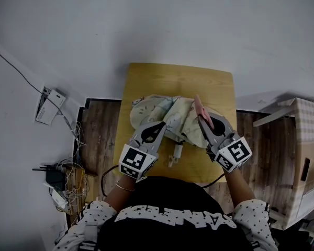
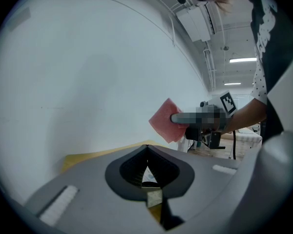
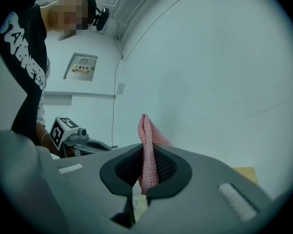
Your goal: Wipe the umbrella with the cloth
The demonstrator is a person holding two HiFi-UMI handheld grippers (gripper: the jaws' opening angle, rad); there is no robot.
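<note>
A pink, mesh-knit cloth (image 3: pixel 145 130) is pinched upright by the right gripper (image 1: pixel 200 117). The left gripper (image 1: pixel 164 124) is clenched, its tips met by the crumpled, patterned umbrella (image 1: pixel 146 107).

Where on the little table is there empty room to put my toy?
The best bare spot is the far strip of the table, between the umbrella and the wall. The middle is crowded: the umbrella lies across it, with the left claw and the right claw, which grips the pink cloth, over it.
</note>
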